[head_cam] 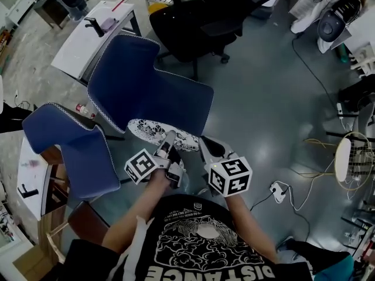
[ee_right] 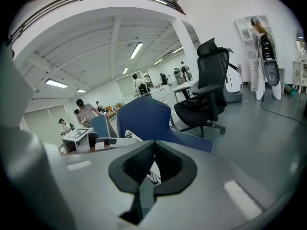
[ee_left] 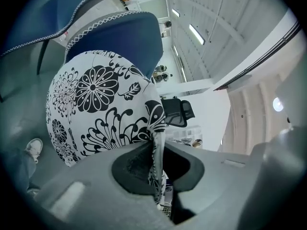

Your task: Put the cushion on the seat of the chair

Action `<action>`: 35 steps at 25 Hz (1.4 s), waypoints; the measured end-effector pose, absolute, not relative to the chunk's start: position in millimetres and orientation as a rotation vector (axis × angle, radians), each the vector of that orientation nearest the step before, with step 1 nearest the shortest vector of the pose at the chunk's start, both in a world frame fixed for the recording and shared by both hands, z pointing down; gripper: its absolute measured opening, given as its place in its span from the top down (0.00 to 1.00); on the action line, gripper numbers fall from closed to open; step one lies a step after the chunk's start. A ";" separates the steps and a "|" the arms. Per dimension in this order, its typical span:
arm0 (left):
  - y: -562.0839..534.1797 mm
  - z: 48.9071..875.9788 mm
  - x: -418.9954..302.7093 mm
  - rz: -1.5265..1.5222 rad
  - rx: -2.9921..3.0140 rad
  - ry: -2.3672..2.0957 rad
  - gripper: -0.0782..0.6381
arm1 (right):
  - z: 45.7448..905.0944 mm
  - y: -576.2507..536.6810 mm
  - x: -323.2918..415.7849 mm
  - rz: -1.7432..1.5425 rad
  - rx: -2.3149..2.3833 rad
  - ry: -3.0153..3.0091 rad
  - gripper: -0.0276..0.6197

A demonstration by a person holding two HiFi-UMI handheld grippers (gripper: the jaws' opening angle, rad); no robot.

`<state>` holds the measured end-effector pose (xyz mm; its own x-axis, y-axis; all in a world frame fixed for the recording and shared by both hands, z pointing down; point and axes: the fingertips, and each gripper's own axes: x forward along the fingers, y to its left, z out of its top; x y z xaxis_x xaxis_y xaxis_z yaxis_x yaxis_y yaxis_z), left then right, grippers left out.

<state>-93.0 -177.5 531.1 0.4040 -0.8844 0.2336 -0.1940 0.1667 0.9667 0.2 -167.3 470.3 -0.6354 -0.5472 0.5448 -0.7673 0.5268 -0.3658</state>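
Observation:
The cushion (head_cam: 153, 132), white with black flowers, hangs in front of me over the front of the blue chair (head_cam: 146, 86). My left gripper (head_cam: 168, 140) is shut on its near edge. In the left gripper view the fabric (ee_left: 100, 99) runs down between the closed jaws of that gripper (ee_left: 156, 162), with the chair back (ee_left: 120, 32) behind. My right gripper (head_cam: 205, 145) sits at the cushion's right end. Its jaws (ee_right: 153, 162) are together, with a strip of patterned cushion (ee_right: 152, 176) in the slit. The blue chair (ee_right: 144, 119) stands ahead.
A second blue chair (head_cam: 76, 139) stands at the left, and a black office chair (head_cam: 199, 22) behind. A white table (head_cam: 88, 37) is at the back left. A power strip (head_cam: 276, 191) and cables lie on the floor to the right. People (ee_right: 86, 110) stand far off.

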 end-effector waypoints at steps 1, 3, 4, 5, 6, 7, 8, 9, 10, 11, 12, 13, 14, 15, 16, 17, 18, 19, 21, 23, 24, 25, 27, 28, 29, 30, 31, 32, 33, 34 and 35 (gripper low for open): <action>-182.4 530.7 -94.1 -0.663 1.343 -1.066 0.85 | 470.6 -170.0 -2.1 0.836 1.090 -2.398 0.97; -189.9 530.0 -95.7 -0.677 1.345 -1.041 0.85 | 469.8 -173.1 -6.5 0.820 1.099 -2.383 0.97; -191.3 531.5 -96.4 -0.677 1.337 -1.035 0.85 | 469.2 -173.6 -8.8 0.811 1.102 -2.378 0.97; -192.1 533.6 -96.9 -0.672 1.328 -1.033 0.85 | 469.0 -173.7 -10.9 0.803 1.103 -2.375 0.97; -193.6 535.3 -97.1 -0.670 1.324 -1.031 0.85 | 469.1 -174.0 -12.8 0.796 1.100 -2.374 0.97; -196.3 536.5 -97.0 -0.672 1.323 -1.030 0.85 | 469.3 -174.9 -14.3 0.790 1.095 -2.372 0.97; -199.6 537.2 -97.0 -0.675 1.323 -1.028 0.85 | 469.3 -176.2 -15.3 0.783 1.090 -2.372 0.97; -202.5 537.7 -97.1 -0.679 1.323 -1.027 0.85 | 469.0 -177.5 -15.8 0.776 1.085 -2.371 0.97; -204.6 538.1 -97.3 -0.681 1.322 -1.026 0.85 | 468.4 -178.5 -16.1 0.772 1.084 -2.372 0.97; -206.4 538.3 -97.7 -0.683 1.322 -1.025 0.85 | 467.7 -179.8 -16.2 0.769 1.085 -2.373 0.97; -208.6 538.3 -98.3 -0.685 1.322 -1.024 0.85 | 466.9 -182.0 -16.3 0.768 1.088 -2.375 0.97; -211.5 538.1 -99.0 -0.687 1.323 -1.023 0.85 | 466.3 -185.0 -16.5 0.767 1.090 -2.377 0.97; -214.5 538.0 -99.6 -0.691 1.324 -1.022 0.85 | 466.2 -188.3 -16.8 0.764 1.092 -2.379 0.97; -216.9 538.3 -99.9 -0.694 1.323 -1.021 0.85 | 466.7 -191.3 -17.3 0.761 1.092 -2.380 0.97; -218.9 539.1 -99.8 -0.698 1.321 -1.021 0.85 | 467.6 -193.9 -17.8 0.759 1.089 -2.382 0.97; -220.5 540.1 -99.1 -0.701 1.318 -1.019 0.85 | 469.0 -196.4 -18.4 0.757 1.085 -2.385 0.96; -222.2 541.5 -98.0 -0.702 1.316 -1.018 0.85 | 470.7 -199.1 -19.0 0.756 1.080 -2.389 0.97; -223.9 543.1 -96.7 -0.701 1.315 -1.018 0.85 | 473.0 -201.9 -19.6 0.758 1.074 -2.392 0.97; -229.0 547.2 -95.5 -0.699 1.312 -1.022 0.85 | 478.8 -208.4 -21.1 0.765 1.060 -2.398 0.96; -236.6 550.0 -95.9 -0.699 1.304 -1.032 0.85 | 483.0 -216.9 -23.0 0.774 1.041 -2.402 0.97; -239.8 551.0 -96.0 -0.697 1.300 -1.038 0.85 | 484.2 -221.0 -23.8 0.780 1.030 -2.404 0.97; -242.5 552.3 -95.9 -0.694 1.295 -1.045 0.85 | 485.0 -224.9 -24.4 0.785 1.020 -2.407 0.97; -248.4 556.4 -94.7 -0.689 1.282 -1.060 0.85 | 487.0 -232.6 -24.4 0.788 0.991 -2.413 0.97; -252.2 559.1 -93.7 -0.689 1.272 -1.067 0.85 | 488.4 -236.4 -23.7 0.786 0.974 -2.413 0.97; -256.4 562.1 -92.5 -0.690 1.261 -1.074 0.85 | 490.1 -240.2 -22.6 0.783 0.956 -2.412 0.97; -261.4 564.9 -91.6 -0.692 1.250 -1.081 0.85 | 491.7 -244.5 -21.4 0.783 0.938 -2.409 0.97; -267.3 567.5 -91.0 -0.693 1.242 -1.089 0.85 | 493.4 -249.3 -20.4 0.784 0.920 -2.407 0.97; -273.8 569.9 -90.5 -0.692 1.236 -1.096 0.85 | 495.5 -254.6 -19.5 0.786 0.902 -2.406 0.97; -280.6 572.6 -89.5 -0.691 1.231 -1.104 0.85 | 498.1 -260.0 -18.4 0.784 0.882 -2.405 0.97; -287.1 575.6 -87.9 -0.690 1.226 -1.111 0.85 | 501.3 -265.1 -16.7 0.779 0.863 -2.403 0.97; -293.4 579.0 -85.9 -0.689 1.219 -1.118 0.85 | 504.6 -270.1 -14.7 0.773 0.845 -2.401 0.97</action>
<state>-85.9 -293.4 579.0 0.3452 -0.8926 0.2899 -0.1427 0.2554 0.9562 -14.7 -270.1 504.6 -0.6963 -0.4062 0.5918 -0.6751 0.6505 -0.3479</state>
